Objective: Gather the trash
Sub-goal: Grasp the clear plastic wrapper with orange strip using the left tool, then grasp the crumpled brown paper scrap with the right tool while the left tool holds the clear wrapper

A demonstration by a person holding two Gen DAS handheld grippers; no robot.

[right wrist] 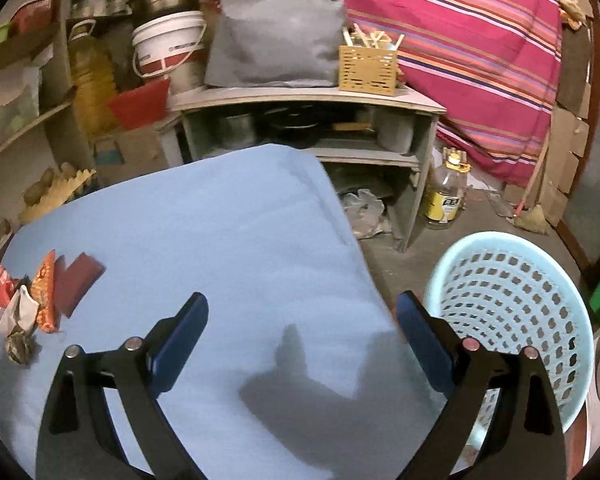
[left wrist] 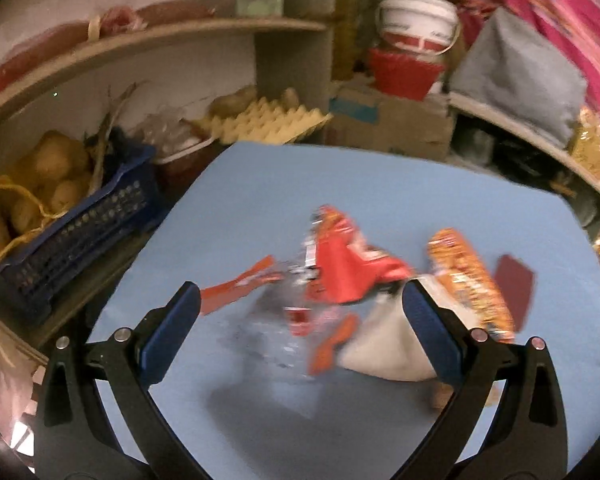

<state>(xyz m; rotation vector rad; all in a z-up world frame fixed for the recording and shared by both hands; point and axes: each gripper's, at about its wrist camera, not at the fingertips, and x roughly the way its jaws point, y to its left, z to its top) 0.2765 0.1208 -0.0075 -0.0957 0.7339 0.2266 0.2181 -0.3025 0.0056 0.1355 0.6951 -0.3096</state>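
Observation:
A heap of trash lies on the blue table (left wrist: 240,200): a red wrapper (left wrist: 344,268), an orange snack bag (left wrist: 468,280), a white crumpled paper (left wrist: 384,344), a clear plastic wrapper (left wrist: 284,344) and a dark red flat piece (left wrist: 514,288). My left gripper (left wrist: 300,300) is open just above the heap, empty. My right gripper (right wrist: 302,312) is open and empty over the table's right edge (right wrist: 352,240). The heap shows far left in the right wrist view (right wrist: 28,300). A light blue perforated basket (right wrist: 512,304) stands on the floor to the right.
Shelves with an egg tray (left wrist: 268,120), a blue crate of potatoes (left wrist: 72,224), buckets (left wrist: 418,20) and a grey bag (right wrist: 276,36) stand behind the table. An oil bottle (right wrist: 446,192) stands on the floor. A striped cloth (right wrist: 460,40) hangs at the back right.

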